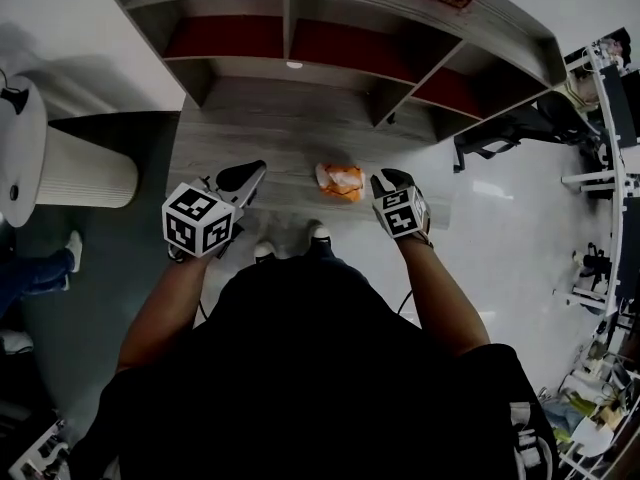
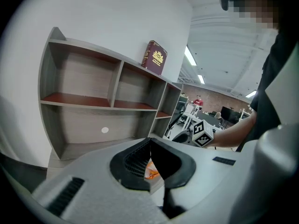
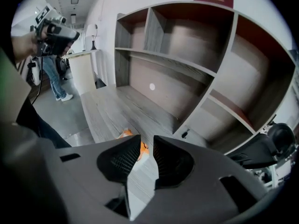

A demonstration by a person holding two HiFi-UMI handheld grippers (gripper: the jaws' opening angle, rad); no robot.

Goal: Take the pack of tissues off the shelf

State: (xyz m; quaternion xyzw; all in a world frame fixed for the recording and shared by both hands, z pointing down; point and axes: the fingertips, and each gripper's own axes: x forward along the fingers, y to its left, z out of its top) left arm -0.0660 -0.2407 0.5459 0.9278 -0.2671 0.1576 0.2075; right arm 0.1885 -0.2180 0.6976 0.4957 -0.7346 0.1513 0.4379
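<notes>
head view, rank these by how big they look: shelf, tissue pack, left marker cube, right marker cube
1. shelf, by far the largest.
2. left marker cube.
3. right marker cube and tissue pack: they look about alike, so unranked; the cubes sit nearer the camera.

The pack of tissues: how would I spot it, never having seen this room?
Find the grey wooden shelf unit. On its wide bottom board, near the front edge, lies the pack of tissues. It alone is orange and white; the book on top is dark red.
</notes>
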